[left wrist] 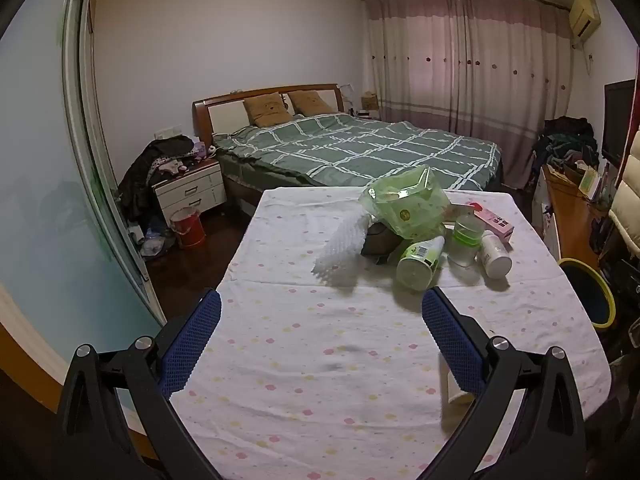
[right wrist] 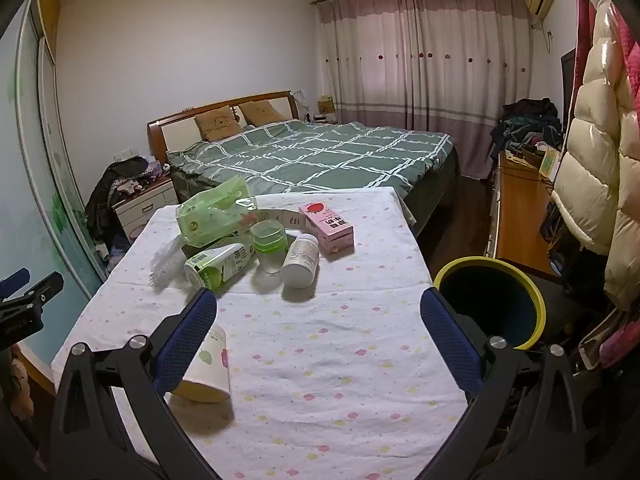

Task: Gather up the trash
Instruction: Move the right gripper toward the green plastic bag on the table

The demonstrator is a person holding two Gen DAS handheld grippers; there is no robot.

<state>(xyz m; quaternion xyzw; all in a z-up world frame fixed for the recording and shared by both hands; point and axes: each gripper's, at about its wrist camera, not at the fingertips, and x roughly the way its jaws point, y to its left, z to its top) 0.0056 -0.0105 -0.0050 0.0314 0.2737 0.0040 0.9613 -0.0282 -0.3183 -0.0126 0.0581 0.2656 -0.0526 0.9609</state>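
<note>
Trash lies in a heap at the far end of a table with a flowered cloth [left wrist: 304, 352]: a green plastic bag [left wrist: 406, 202], white foam netting [left wrist: 344, 246], a green-and-white bottle on its side [left wrist: 420, 262], a clear cup with a green band [left wrist: 466, 238], a white bottle [left wrist: 496, 254] and a pink carton [left wrist: 494, 222]. The same heap shows in the right wrist view, with the pink carton [right wrist: 328, 224] and white bottle [right wrist: 301, 258]. A paper cup [right wrist: 208, 364] lies beside my right gripper's left finger. My left gripper [left wrist: 320, 316] and right gripper [right wrist: 318, 312] are open and empty above the cloth.
A yellow-rimmed dark bin [right wrist: 492, 300] stands at the table's right side; it also shows in the left wrist view [left wrist: 592, 296]. A bed with a green checked quilt [left wrist: 360, 148] is behind the table. A nightstand [left wrist: 188, 190], a red bucket [left wrist: 188, 226] and a desk [right wrist: 520, 220] stand around.
</note>
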